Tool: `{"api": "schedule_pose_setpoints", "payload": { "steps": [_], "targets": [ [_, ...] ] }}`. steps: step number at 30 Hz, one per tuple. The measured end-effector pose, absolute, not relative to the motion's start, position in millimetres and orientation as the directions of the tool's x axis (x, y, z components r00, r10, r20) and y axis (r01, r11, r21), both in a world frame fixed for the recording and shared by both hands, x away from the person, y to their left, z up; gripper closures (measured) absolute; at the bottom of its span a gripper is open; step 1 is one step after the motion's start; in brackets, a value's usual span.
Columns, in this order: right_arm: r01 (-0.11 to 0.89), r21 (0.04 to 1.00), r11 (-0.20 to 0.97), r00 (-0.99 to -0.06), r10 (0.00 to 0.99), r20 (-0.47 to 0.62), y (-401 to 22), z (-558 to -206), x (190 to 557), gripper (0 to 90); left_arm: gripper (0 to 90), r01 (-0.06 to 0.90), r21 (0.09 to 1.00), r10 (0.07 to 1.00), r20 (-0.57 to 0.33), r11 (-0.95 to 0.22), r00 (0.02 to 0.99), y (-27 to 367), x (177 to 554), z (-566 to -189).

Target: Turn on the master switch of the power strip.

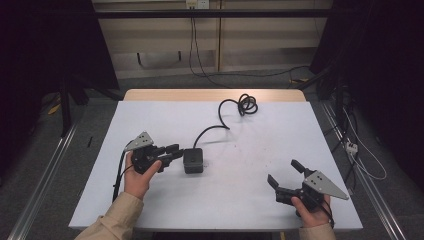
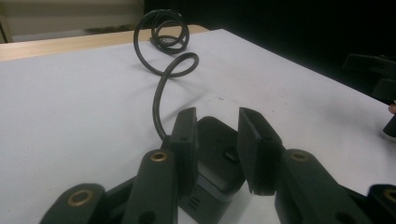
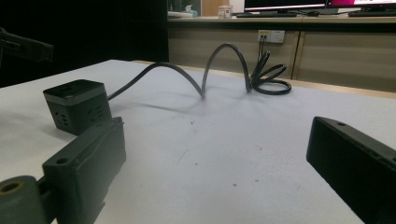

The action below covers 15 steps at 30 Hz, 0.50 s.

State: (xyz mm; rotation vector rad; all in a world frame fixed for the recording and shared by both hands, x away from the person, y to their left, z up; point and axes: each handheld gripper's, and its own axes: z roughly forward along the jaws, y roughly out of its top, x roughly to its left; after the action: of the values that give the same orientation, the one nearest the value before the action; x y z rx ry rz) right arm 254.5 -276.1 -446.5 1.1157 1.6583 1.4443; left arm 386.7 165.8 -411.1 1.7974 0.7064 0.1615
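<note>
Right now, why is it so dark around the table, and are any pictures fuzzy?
High view: the white table is lit, its surroundings nearly black. Left gripper view: the close jaws look soft, the coiled cable sharper. Right gripper view: the cube socket casts a soft shadow; near jaws blur.

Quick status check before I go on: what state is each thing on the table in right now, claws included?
Power cube: upright on the table, not gripped, not lifted.
Cable: attached to the cube, arched, far end loosely coiled near the table's back edge.
Left claw: open, jaws beside the cube, not closed on it.
Right claw: open wide, holding nothing, away from the cube.
</note>
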Motion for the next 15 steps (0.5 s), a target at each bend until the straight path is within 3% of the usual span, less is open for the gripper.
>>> {"api": "schedule_pose_setpoints", "payload": {
  "steps": [15],
  "targets": [
    [0.173,0.984,0.035,-0.417,0.908,0.041,-276.0,-445.8,253.8,4.3,79.8,0.381,0.897,0.515,-0.223,-0.225,0.828,156.5,390.9,-408.3]
  ]
}}
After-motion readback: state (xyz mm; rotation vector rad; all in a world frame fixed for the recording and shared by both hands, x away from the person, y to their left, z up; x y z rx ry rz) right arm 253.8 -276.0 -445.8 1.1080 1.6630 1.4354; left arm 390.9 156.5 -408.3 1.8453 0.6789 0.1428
